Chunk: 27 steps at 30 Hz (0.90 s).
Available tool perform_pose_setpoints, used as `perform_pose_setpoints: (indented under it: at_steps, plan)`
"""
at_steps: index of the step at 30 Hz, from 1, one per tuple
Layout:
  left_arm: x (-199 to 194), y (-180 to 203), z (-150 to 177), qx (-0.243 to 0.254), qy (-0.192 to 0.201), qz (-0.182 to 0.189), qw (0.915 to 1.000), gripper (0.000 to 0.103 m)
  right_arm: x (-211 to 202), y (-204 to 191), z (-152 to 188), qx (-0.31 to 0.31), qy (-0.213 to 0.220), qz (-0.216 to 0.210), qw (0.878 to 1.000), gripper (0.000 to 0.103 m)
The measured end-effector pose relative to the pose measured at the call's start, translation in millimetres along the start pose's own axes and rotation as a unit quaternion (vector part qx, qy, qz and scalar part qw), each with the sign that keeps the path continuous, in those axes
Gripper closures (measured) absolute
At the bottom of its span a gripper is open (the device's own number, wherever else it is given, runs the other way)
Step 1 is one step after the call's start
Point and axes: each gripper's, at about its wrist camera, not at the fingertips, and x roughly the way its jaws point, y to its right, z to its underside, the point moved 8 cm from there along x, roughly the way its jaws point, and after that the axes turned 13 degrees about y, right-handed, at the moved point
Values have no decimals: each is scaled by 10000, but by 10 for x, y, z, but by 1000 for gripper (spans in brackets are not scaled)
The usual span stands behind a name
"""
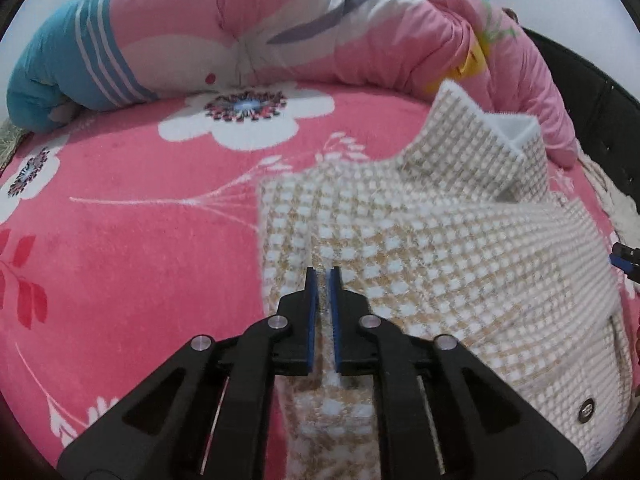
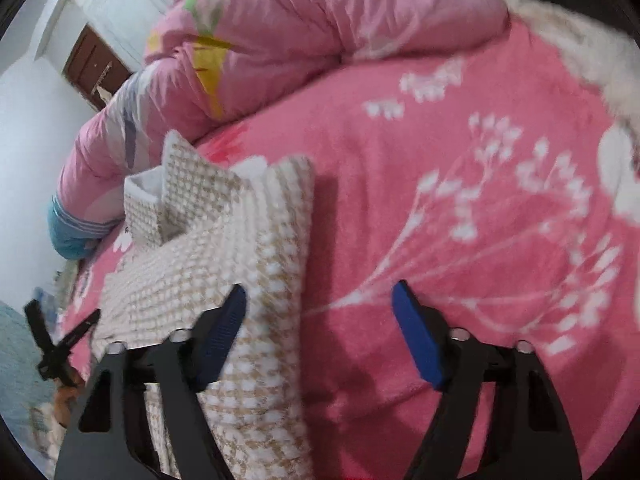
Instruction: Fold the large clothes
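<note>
2 grippers are seen over a pink floral blanket (image 1: 120,240). Left gripper (image 1: 323,280): blue pads pinched on an edge of the beige-and-white checked garment (image 1: 440,248), which is spread on the blanket. Right gripper (image 2: 320,300): fingers spread, nothing gripped, left pad (image 2: 222,332) over the garment's edge.

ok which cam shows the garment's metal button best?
Left wrist. The round metal button sits unobstructed near the lower right of the checked garment, facing the lens. The right wrist view shows the same garment from its other edge, motion-blurred, and no button is visible there.
</note>
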Motion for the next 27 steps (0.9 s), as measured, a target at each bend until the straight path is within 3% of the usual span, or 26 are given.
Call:
perform_pose_setpoints:
  at_steps: [3,5,7,9,11,13,16,19,21,22,23,25,27]
  plan:
    - [-237,15,-238,28,552,-41,9985,87,-183,-399,-146,-717,339,-187,9967,51]
    - [-376,131,-325,74,805,180,9966,82,-198,-743,-81,-1224,290,-478,9909,56]
    - [-341,342,-279,147,638,496,9966,81,-107,-1084,116,-1802,60,-685,9812,62]
    - [-146,469,-96,329,201,434,9983,76,50,-1243,309,-2092,-204,-709,9751,65]
    - [98,477,168,477,-314,189,9982,74,407,-1152,567,-2130,-744,-276,9738,66]
    - [98,476,194,483,-58,241,9985,73,631,-1015,692,-1988,-991,-164,9749,67]
    - [20,447,165,389,-36,330,9987,73,505,-1080,525,-1803,-993,-106,9785,68]
    - [6,423,171,330,2,453,9984,73,417,-1294,260,-1894,-622,-202,9797,68]
    - [-2,407,165,284,42,475,9985,73,602,-1212,185,-1806,-631,120,9815,68]
    - [5,406,168,265,52,482,9985,74,789,-1045,213,-1776,-816,558,9791,68]
    - [19,414,168,237,63,504,9984,74,945,-948,266,-1709,-986,708,9778,68]
    - [10,411,159,191,82,580,9981,74,1030,-881,271,-1347,-1064,673,9829,68]
    - [-51,413,114,199,140,620,9978,73,913,-986,171,-1454,-900,876,9814,67]
